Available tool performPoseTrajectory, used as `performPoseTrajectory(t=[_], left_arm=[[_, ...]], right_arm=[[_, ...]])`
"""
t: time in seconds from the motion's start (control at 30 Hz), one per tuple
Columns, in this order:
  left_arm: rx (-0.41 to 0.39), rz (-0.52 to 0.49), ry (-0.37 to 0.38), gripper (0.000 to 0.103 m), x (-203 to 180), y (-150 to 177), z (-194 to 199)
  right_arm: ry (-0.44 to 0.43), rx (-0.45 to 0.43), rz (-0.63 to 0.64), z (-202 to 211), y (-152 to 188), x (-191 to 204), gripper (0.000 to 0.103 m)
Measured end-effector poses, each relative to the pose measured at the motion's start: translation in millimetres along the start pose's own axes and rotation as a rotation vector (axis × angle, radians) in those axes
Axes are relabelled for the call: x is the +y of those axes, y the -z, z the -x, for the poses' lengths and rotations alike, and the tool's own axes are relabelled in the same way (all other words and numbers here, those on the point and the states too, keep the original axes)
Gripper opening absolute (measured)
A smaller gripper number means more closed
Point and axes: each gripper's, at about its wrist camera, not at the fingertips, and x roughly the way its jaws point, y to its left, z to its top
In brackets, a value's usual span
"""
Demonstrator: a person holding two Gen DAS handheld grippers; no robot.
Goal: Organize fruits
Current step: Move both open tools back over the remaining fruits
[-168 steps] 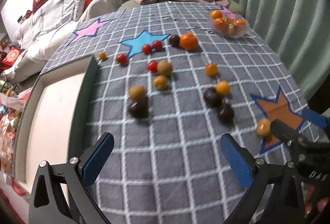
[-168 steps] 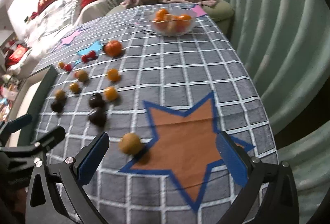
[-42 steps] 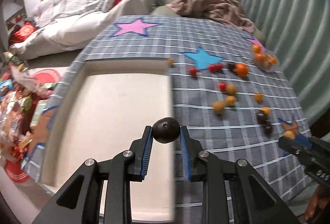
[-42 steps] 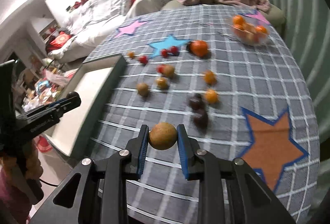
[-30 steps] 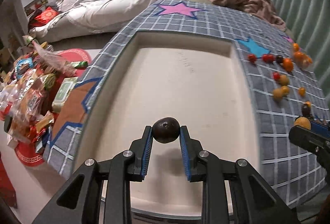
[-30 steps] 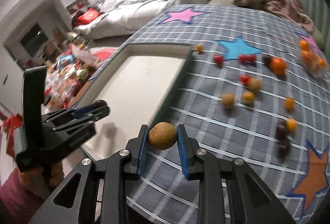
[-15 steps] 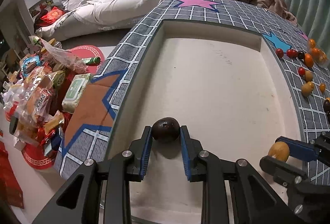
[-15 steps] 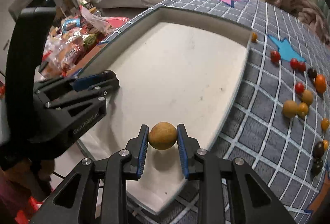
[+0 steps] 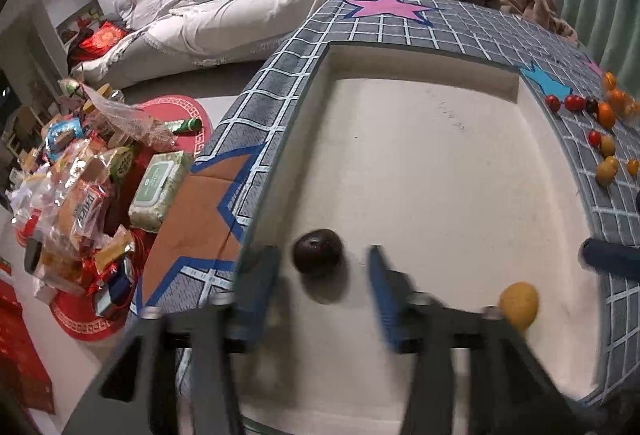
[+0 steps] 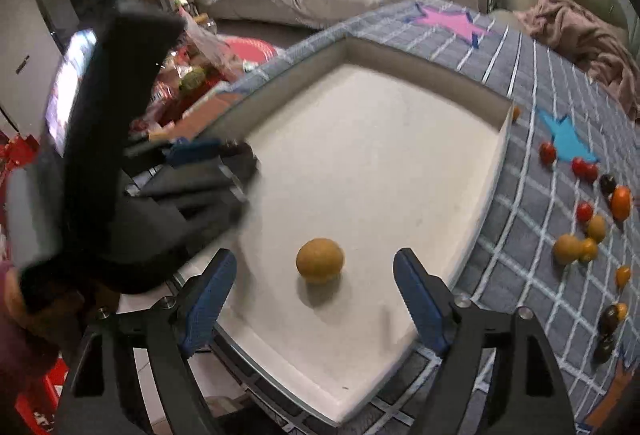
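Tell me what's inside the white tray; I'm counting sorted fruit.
Two fruits lie in the white tray: a dark one and a yellow-brown one. The left gripper hides part of its near edge.

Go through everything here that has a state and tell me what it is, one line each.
Left tongs: open, holding nothing.
Right tongs: open, holding nothing.
Dark fruit: released, lying in the tray.
Yellow fruit: released, lying in the tray.
Tray: holds those two fruits.

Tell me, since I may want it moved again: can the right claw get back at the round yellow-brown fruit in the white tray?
Probably yes. The right claw is open, and the round yellow-brown fruit lies on the white tray floor between its fingers, with nothing over it.
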Motion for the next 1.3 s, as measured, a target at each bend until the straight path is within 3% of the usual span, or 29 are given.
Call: performPoseTrajectory(t=[0.03,0.1,0.17,0.4,0.73,1.0,1.3], left_arm=[[-0.003,0.009,-0.006,0.079,0.6,0.4,1.6],[-0.024,0.026,-0.013,0.084,0.6,0.9,8.0],[-0.020,0.022,0.003,0.084,-3.2,0.7,14.4],[-0.068,-0.055,0.081,0.084,-40.9,-1.6,50.6],[-0.085,-0.260,0.232,0.084,-149.9,1.8,85.9],[-0.049,-0.360,0.207,0.084,-208.8,10.6,74.3],[-0.027,-0.331,0.162,0.084,-229.2,-8.7,43.3]], right_arm=[[0.008,-0.014,0.000,4.2,-1.6,-2.8,0.085],[0.006,-0.039,-0.022,15.5,-2.6,-12.9,0.091],[0.006,-0.065,-0.056,27.4,-1.0,-25.8,0.103],[0.080,-0.062,-0.172,51.2,28.9,-84.0,0.103],[0.209,0.004,-0.394,70.0,113.6,-167.7,0.103],[0.268,0.007,-0.450,77.7,142.0,-199.8,0.103],[0.272,0.018,-0.450,62.1,144.4,-211.3,0.103]])
